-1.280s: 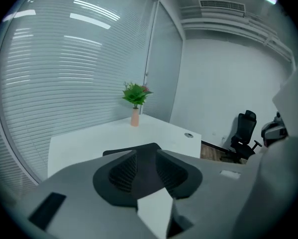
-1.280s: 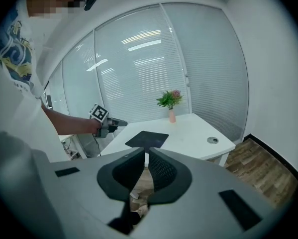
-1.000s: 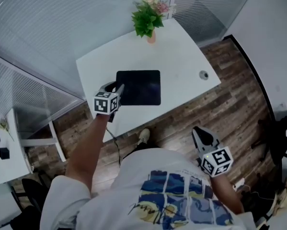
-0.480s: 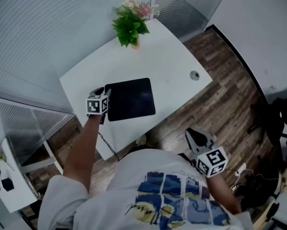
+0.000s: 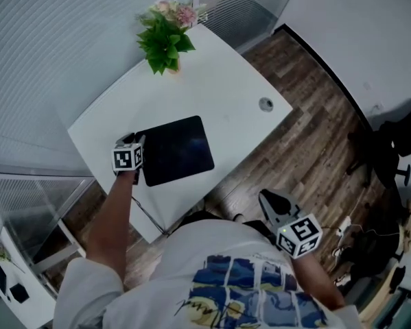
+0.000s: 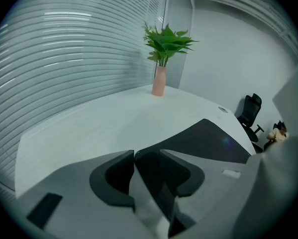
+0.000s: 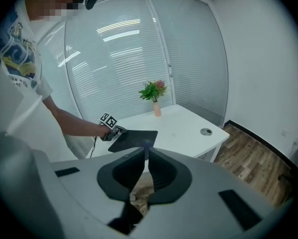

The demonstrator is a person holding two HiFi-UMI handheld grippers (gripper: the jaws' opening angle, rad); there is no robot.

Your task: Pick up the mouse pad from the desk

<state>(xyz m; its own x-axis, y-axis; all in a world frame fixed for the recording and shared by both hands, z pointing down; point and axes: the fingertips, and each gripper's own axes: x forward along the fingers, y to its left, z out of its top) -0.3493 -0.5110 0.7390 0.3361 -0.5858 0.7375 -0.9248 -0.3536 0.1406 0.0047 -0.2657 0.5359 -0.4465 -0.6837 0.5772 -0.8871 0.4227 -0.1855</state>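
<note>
From the head view, the person is reaching out with the left claw to the left edge of the pad. The pad is lying on the white desk, near the front side, well apart from the plant at the far corner. The right claw is hanging by the person's side, over the wood floor, far from the desk.

In the left gripper view, the left claw is squeezing almost shut. The dark pad is running from the right side straight into the thin gap between the two jaws, so I think the claw is pinching the pad's edge. The rest of the pad is looking flat, close to the desk. The plant is standing upright at the back.

In the right gripper view, the right claw is pressing its jaws together with nothing between them. Far off, I am seeing the left claw at the near end of the pad on the desk.

So the reaching part is looking done, and the grabbing part is looking done too. The lifting is the part that is left. I cannot tell if the pinched edge is coming off the desk yet, but most of the pad is lying on it. The pad is thin and bendy, so I am guessing it may droop when it goes up.
</note>
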